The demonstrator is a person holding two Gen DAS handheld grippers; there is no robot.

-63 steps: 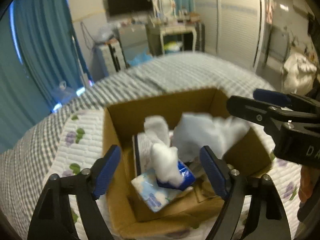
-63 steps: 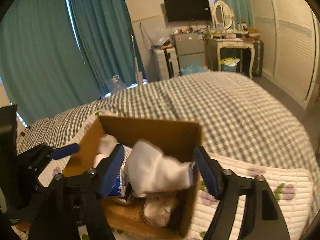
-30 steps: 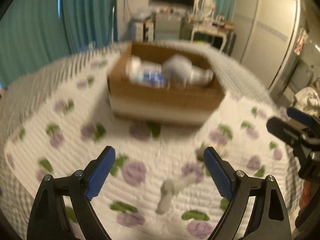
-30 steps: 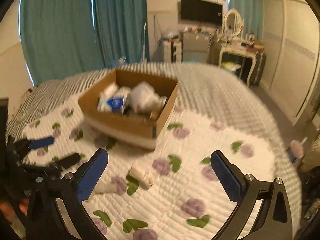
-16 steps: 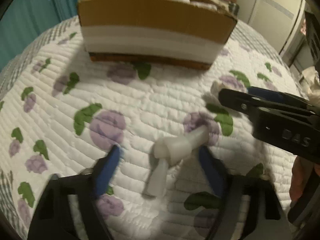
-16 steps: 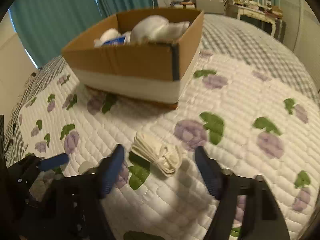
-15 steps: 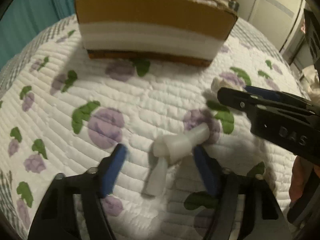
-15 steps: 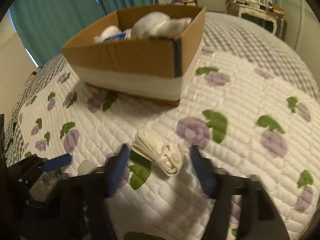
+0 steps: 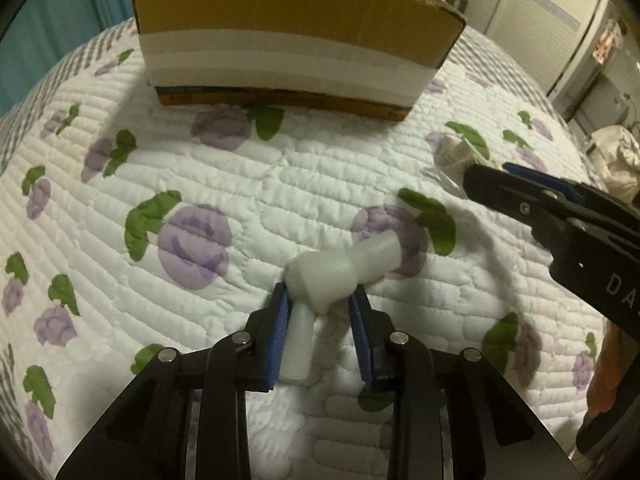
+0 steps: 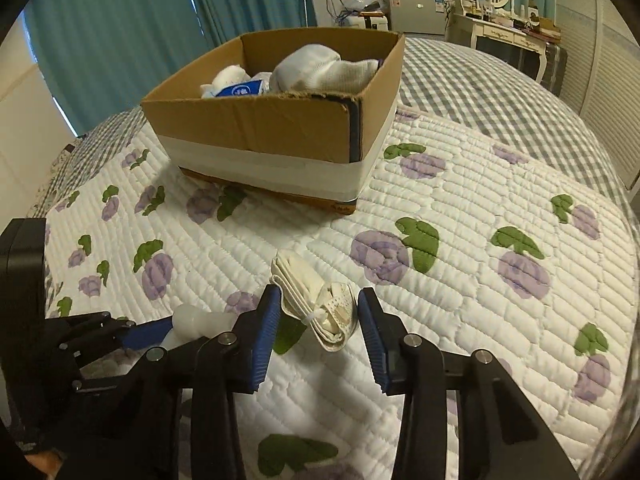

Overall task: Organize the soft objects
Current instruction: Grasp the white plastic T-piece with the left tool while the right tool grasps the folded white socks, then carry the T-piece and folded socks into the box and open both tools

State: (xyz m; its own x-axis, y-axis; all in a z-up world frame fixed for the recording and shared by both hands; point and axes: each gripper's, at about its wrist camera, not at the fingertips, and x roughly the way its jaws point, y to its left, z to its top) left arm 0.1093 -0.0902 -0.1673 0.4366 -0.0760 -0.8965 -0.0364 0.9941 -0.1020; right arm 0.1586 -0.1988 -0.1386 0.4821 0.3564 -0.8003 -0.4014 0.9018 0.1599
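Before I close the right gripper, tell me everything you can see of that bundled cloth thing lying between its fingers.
The folded cream face mask is a small soft bundle of layered fabric, cinched near its middle by a thin white strap. It lies flat on the floral quilt, angled from upper left to lower right, in front of the cardboard box and apart from it. It sits between the right gripper fingers; the left pad looks to be touching it, the right pad has a gap.

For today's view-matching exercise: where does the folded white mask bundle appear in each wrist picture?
Left wrist view: folded white mask bundle, far right, just beyond the right gripper tip.
Right wrist view: bundle, low centre, between its blue pads.
Shared landmark: cardboard box.
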